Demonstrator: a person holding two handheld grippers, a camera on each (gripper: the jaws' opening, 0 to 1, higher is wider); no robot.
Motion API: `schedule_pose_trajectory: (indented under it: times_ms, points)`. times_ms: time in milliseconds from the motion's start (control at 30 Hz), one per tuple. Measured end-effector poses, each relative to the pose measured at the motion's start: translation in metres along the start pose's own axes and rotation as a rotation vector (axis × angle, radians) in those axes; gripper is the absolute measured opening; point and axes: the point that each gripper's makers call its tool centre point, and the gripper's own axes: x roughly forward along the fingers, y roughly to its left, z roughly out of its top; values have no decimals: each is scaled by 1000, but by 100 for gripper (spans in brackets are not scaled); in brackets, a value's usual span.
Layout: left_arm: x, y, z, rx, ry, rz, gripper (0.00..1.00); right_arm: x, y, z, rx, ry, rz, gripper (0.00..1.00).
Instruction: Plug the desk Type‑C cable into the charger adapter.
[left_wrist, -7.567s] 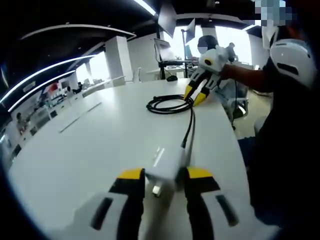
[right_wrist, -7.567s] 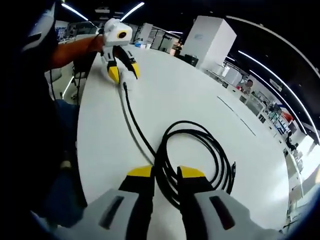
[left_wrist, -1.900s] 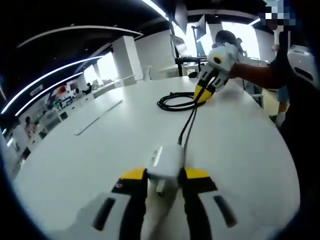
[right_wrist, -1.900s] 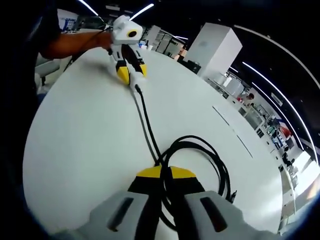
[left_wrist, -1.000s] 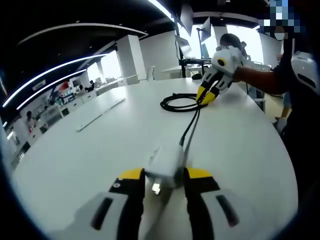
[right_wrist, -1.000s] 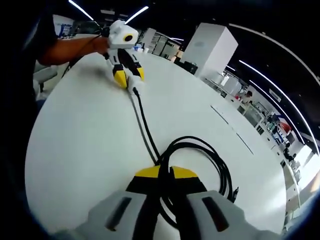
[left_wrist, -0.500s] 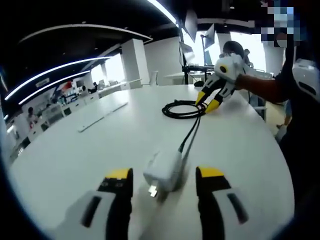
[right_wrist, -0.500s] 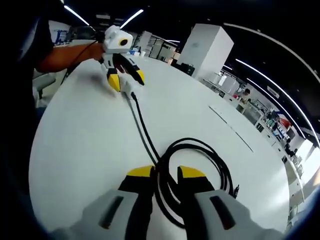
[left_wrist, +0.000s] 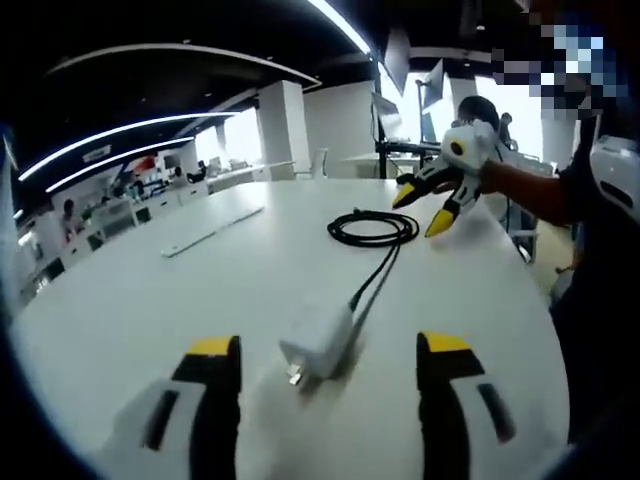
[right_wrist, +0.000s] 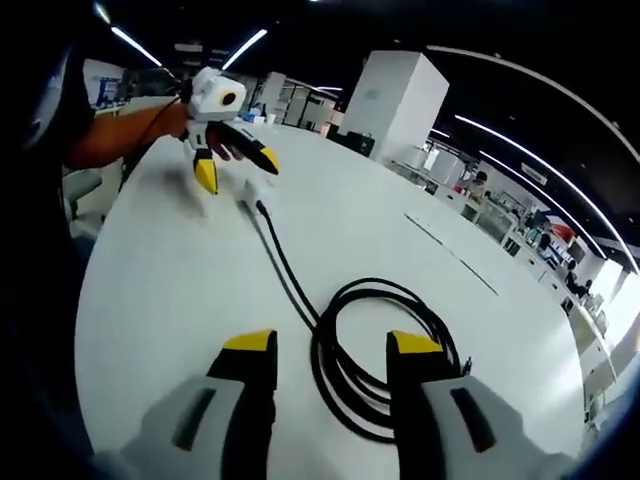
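Note:
A white charger adapter (left_wrist: 318, 345) lies on the white desk (left_wrist: 150, 300) between the wide-apart jaws of my left gripper (left_wrist: 328, 348), untouched by either. A black Type-C cable (left_wrist: 373, 273) is plugged into its far end and runs to a coil (left_wrist: 372, 229). In the right gripper view the coil (right_wrist: 385, 340) lies just beyond my open right gripper (right_wrist: 331, 345), and the cable leads off to the adapter (right_wrist: 252, 190) under the left gripper (right_wrist: 233, 165). The right gripper (left_wrist: 432, 207) hovers open beside the coil in the left gripper view.
A person's arm (right_wrist: 115, 130) and dark torso (left_wrist: 600, 290) stand along the desk's near edge. A thin seam strip (left_wrist: 212, 230) crosses the desk farther out. Monitors on stands (left_wrist: 400, 95) rise behind the desk.
Both grippers have opened: the left one let go of the adapter and drew back a little, the right one released the cable coil and lifted off it.

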Motion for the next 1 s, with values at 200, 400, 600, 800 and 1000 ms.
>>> schedule_pose_trajectory:
  times_ms: [200, 400, 600, 800, 1000]
  points:
    - [-3, -3, 2, -5, -2, 4, 74, -6, -3, 3, 8, -5, -15, 45]
    - [-6, -5, 5, -16, -7, 8, 77, -9, -2, 4, 14, -6, -19, 48]
    - [-8, -7, 6, -35, -6, 8, 82, -12, -1, 5, 38, -9, -19, 55]
    - [-10, -10, 5, -89, -2, 7, 94, -15, 3, 3, 67, -2, -13, 67]
    - [-13, -8, 3, -119, -5, 23, 100, -17, 2, 2, 98, 2, -29, 81]
